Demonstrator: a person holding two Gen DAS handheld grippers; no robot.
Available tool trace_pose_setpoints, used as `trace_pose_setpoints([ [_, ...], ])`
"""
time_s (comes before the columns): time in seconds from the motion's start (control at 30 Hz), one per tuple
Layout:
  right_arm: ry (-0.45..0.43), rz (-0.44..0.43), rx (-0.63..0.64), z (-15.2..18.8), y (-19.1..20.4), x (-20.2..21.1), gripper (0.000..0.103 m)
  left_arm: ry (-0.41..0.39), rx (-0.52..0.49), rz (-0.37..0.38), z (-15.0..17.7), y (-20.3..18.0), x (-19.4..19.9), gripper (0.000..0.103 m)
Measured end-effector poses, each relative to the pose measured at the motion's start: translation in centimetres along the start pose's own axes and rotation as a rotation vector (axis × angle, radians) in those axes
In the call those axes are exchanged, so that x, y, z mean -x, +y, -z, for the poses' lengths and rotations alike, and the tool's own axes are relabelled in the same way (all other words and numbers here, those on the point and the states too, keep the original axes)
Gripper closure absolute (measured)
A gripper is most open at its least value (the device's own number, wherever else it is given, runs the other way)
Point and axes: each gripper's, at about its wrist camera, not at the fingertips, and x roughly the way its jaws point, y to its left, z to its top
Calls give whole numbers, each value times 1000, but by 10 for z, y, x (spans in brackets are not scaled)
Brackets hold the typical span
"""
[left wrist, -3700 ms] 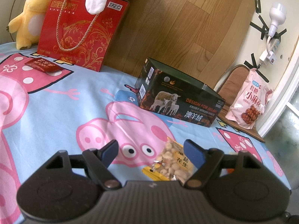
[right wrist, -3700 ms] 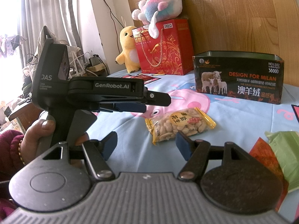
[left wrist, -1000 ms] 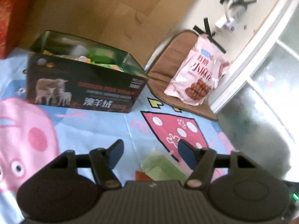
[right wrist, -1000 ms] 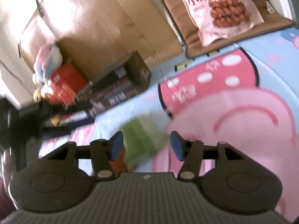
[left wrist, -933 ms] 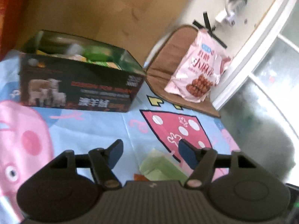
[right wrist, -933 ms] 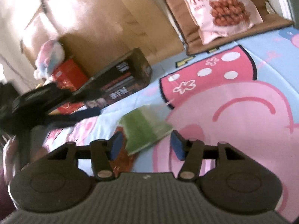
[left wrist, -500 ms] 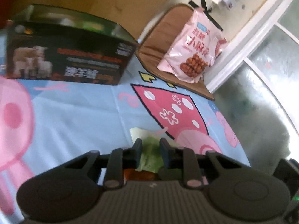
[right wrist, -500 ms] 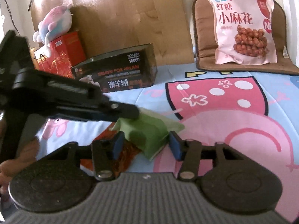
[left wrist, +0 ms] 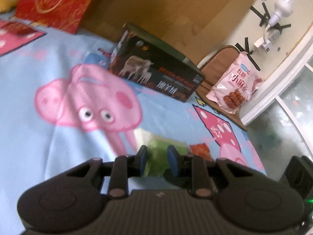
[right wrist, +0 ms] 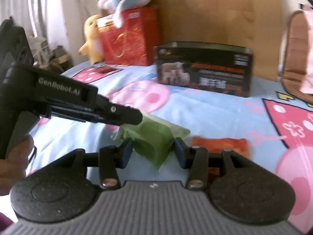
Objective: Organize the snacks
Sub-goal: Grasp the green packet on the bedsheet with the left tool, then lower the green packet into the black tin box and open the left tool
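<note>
A green snack packet [left wrist: 158, 145] [right wrist: 154, 137] hangs just above the cartoon bedsheet [left wrist: 39, 137]. My left gripper [left wrist: 158, 156] [right wrist: 135, 118] pinches its top edge, and its jaws are opening slightly with the packet still pressed between the pads. My right gripper [right wrist: 153, 152] flanks the packet's lower part, both pads touching its sides. An orange-red packet [left wrist: 199, 150] [right wrist: 219, 145] lies flat on the sheet just right of it. The open dark sheep-print box [left wrist: 156, 72] [right wrist: 203, 68] stands further back.
A red gift bag [left wrist: 54, 2] [right wrist: 127, 39] with plush toys stands at the back left by the wooden headboard. A small red packet [right wrist: 105, 70] lies in front of it. A pink snack bag [left wrist: 234, 86] leans on a brown cushion right of the box. A hand [right wrist: 15, 156] holds the left gripper.
The left gripper closed on the green packet and both grippers swung with it away from the pink bag toward the box side. The right view rolled level.
</note>
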Motion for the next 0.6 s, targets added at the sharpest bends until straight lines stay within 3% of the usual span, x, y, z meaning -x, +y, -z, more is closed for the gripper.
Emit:
trace_pose_setpoints([
  [0.03, 2, 0, -3, 0, -1, 0, 51, 0, 4, -3, 1, 1, -1, 68],
  [0.2, 33, -18, 11, 2, -1, 0, 41, -2, -8, 24, -1, -1, -6, 51],
  [0.33, 54, 15, 113, 3, 17, -6, 36, -9, -37, 8, 0, -6, -14, 55],
  [0.47, 33, 48, 95, 1, 13, -6, 51, -10, -18, 6, -1, -4, -11, 59],
  [0.6, -45, 64, 95, -2, 16, 1, 54, -24, 2, 19, -8, -5, -6, 59],
])
